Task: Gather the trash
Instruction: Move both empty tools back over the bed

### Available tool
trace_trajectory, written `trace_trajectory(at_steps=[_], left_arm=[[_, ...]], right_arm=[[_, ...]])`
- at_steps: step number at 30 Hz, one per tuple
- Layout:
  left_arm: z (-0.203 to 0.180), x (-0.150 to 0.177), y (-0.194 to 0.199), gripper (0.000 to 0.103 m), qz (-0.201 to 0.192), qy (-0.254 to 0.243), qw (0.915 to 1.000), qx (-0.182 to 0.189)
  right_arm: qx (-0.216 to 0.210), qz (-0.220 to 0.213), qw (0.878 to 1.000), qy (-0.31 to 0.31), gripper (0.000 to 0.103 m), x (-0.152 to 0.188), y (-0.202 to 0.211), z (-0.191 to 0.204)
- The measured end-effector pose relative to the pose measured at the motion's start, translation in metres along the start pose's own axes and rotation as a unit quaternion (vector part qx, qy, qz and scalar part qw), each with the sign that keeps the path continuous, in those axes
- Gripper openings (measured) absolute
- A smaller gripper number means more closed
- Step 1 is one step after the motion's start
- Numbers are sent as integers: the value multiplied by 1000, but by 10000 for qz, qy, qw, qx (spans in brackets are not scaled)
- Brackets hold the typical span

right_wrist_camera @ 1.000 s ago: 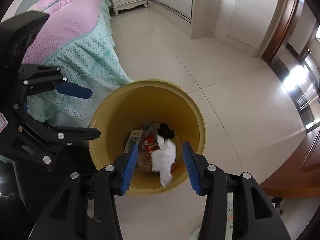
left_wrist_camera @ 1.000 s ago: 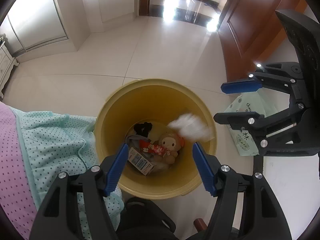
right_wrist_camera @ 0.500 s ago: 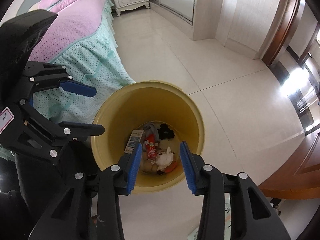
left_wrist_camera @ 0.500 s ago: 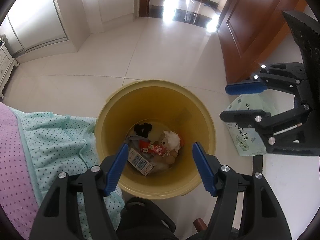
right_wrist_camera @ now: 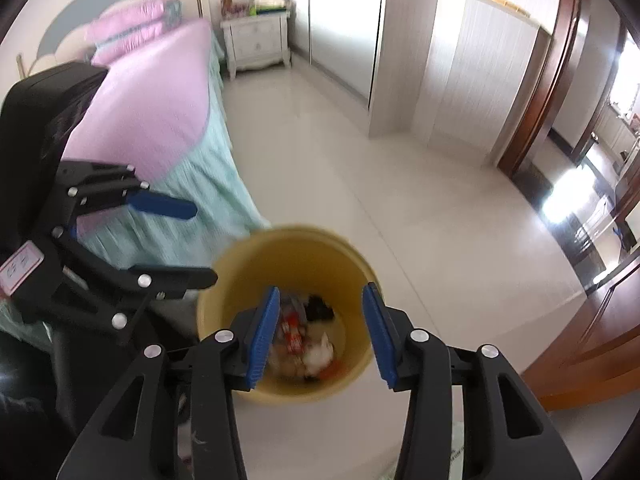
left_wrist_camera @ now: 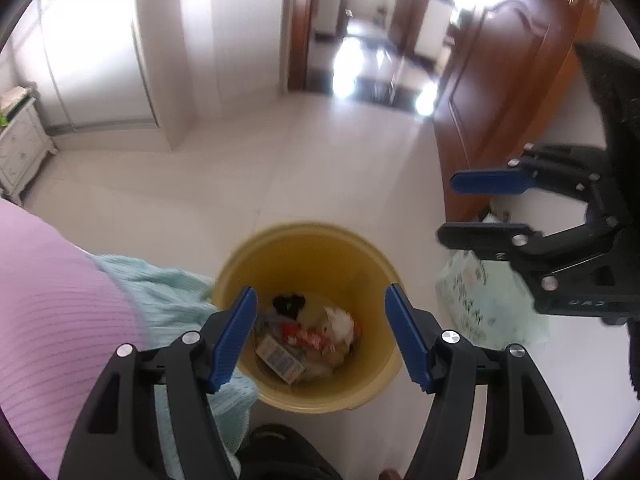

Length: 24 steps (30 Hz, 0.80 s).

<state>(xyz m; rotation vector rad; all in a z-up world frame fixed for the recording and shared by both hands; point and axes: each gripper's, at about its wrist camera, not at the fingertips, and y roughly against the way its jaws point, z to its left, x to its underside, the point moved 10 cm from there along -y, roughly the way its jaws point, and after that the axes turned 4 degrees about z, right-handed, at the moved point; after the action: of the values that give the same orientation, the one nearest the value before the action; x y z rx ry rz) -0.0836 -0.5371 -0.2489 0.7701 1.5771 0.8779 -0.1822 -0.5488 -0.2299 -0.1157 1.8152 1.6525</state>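
A crumpled white tissue (left_wrist_camera: 340, 322) is seen lying among other trash at the bottom of a yellow bin (left_wrist_camera: 308, 248), beside a red wrapper (left_wrist_camera: 298, 334) and a small carton (left_wrist_camera: 280, 360). The bin is set on the pale tiled floor (left_wrist_camera: 320, 184), touching the bed's teal skirt (left_wrist_camera: 168, 300). The left tool (left_wrist_camera: 320, 332) is held fairly wide above it, with nothing gripped. The right tool (right_wrist_camera: 320, 326) is narrower, its jaws opening, nothing between them. A pale green packet (left_wrist_camera: 480, 304) is seen just beside the bin.

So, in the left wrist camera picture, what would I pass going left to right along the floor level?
Pink bedspread → mint bed skirt → yellow trash bin → pale green plastic package → the other hand-held gripper.
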Motion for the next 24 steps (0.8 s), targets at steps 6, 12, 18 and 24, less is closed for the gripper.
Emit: trace_trajectory(at_steps=[6,12,18,24], left_arm=[[27,0,71,71,-721,340,9959,-433],[70,18,158,91,-1528,980,9765,-1162],[121,64,231,98,-1901,1562,9454,-2137],[159,112,289,99,-2205,2119,9122,-2726]], right_arm=[[213,-868,9960,-56,45,-42,42,20],[-21,-1836,9826,298,66,-85,90,80],[-450,-2360,9678,747,80,-118,105,157],[-623,-2740,9543,1021,90,-138,112,221]])
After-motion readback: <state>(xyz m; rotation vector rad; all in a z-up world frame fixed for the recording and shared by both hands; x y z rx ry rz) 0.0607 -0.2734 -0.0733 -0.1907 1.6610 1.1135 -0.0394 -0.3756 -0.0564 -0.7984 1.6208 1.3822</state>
